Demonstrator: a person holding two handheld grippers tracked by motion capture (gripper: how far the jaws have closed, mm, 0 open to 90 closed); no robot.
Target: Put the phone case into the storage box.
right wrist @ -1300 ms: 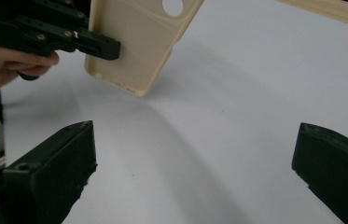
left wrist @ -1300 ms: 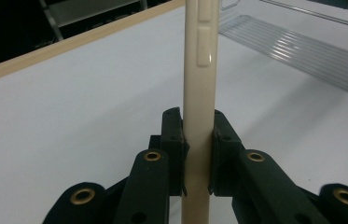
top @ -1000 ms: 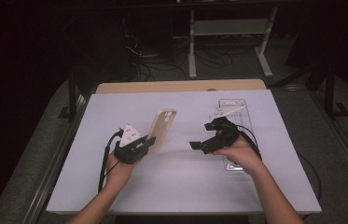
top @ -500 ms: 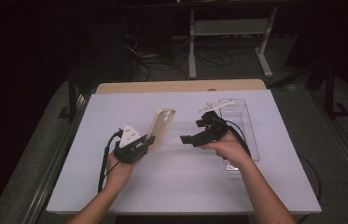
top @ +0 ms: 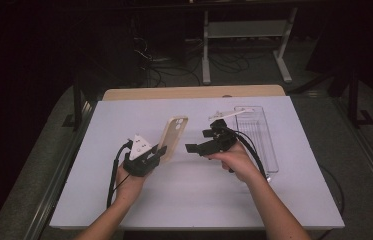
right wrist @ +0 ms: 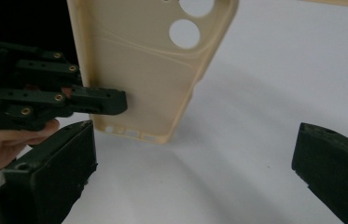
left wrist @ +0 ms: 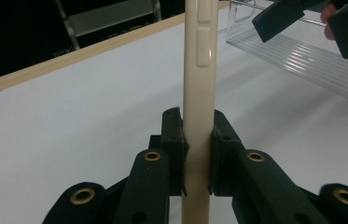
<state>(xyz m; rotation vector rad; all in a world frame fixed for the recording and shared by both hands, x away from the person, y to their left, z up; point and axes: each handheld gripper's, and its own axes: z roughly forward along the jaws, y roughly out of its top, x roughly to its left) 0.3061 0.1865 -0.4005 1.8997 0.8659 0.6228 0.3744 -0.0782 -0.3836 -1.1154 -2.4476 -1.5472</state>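
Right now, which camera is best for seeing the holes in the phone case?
The right gripper view: the phone case faces it, so its round camera holes show. The left gripper view sees its thin edge pinched by the left gripper. The high view shows it small.

My left gripper [top: 160, 151], in my left hand [top: 128, 181] at the near left, has its jaws clamped, pointing far and right. My right gripper [top: 199, 141], jaws wide apart, points left toward it from my right hand [top: 236, 161].
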